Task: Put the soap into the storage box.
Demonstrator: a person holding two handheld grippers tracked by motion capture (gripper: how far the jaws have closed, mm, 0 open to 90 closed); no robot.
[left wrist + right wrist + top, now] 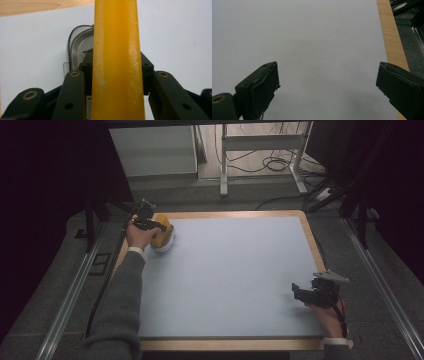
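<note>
overhead, pale mat [235, 280] on wooden table [312, 245]; left tool [150, 225] clamps yellow piece [162, 236], right tool [305, 292] apart.

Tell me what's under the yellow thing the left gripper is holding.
A white, grey-rimmed base sits beneath the yellow piece clamped in the left gripper. The yellow piece covers its middle, so what is inside stays hidden.

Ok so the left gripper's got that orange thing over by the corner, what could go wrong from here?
1. The left gripper clamps the orange piece right above a white and grey object; lowering it off-centre could knock or tip that object.
2. This happens near the far left corner of the table, so a nudge might push something over the wooden edge.
3. The right gripper hangs open over bare mat, too far away to steady anything.
</note>
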